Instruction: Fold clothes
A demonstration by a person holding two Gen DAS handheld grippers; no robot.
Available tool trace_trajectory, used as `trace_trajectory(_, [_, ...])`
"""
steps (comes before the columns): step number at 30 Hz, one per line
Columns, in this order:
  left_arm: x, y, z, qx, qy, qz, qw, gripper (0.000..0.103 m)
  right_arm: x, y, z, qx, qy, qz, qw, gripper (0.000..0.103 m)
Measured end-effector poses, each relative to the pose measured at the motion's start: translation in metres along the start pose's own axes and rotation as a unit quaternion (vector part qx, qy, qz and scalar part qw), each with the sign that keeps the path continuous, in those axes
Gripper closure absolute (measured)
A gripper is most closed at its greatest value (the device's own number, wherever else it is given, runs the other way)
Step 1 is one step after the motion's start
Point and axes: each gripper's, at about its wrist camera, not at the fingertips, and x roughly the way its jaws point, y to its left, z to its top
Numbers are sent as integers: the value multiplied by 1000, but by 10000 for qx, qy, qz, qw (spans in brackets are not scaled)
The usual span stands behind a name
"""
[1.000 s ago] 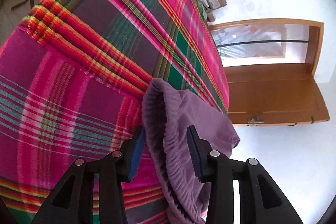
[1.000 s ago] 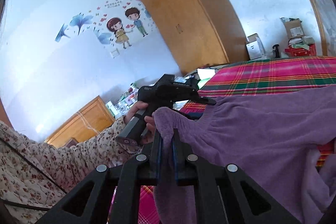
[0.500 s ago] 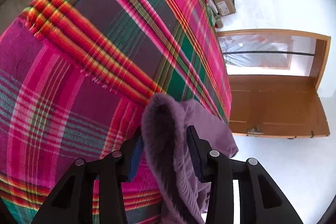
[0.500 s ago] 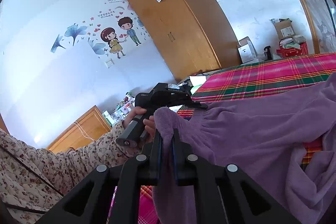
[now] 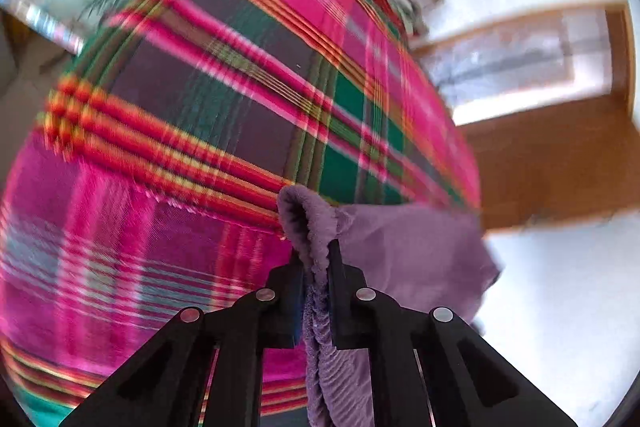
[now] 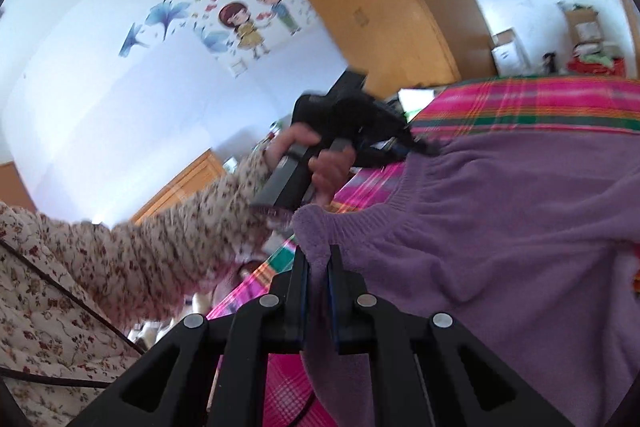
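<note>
**Waistband pinched at both ends, keep it level**

Purple fleece garment (image 6: 520, 227), looks like pants with an elastic waistband, is up off the plaid bedspread (image 5: 200, 107), hanging between the two grippers. Left gripper (image 5: 316, 259) is clamped tight on one end of the gathered band, and the right gripper (image 6: 318, 263) is clamped on the other end, fabric bunched between the pads. In the right view you can see the person's hand (image 6: 320, 163) on the left tool, floral sleeve (image 6: 140, 259) running back toward the camera.

My take on doing this bit well: hold both ends at the same height and pull them apart just enough that the elastic goes taut, otherwise the legs hang twisted. Fleece is grippy but thick, so the pinch could creep if you yank. I can't see the leg ends, so no idea if they're hanging straight.

Whether it's being lifted for a fold or carried down onto the bed, I can't tell. The left view is blurred, so things are moving.
</note>
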Motion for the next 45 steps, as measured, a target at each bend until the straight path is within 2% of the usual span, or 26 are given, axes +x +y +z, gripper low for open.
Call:
trace_trajectory(5, [-9, -17, 5, 740, 70, 451, 9962, 94, 34, 9, -5, -117, 512, 219, 9984, 94])
trace_trajectory(13, [-14, -6, 13, 859, 239, 655, 9939, 94, 83, 24, -13, -276, 1103, 319, 9930, 94])
trace_trajectory(17, [-19, 2, 18, 1003, 332, 900, 9903, 94, 102, 29, -15, -301, 1314, 403, 9901, 94])
trace_trajectory(22, [-32, 15, 18, 939, 243, 852, 9916, 94, 123, 40, -15, -383, 1450, 425, 9878, 94])
trace_trajectory(32, [-31, 43, 23, 757, 264, 881, 9929, 94, 155, 55, -11, -388, 1682, 388, 9842, 94])
trace_trajectory(45, [-37, 55, 30, 607, 219, 745, 9951, 94, 178, 57, -9, -234, 1814, 471, 9820, 94])
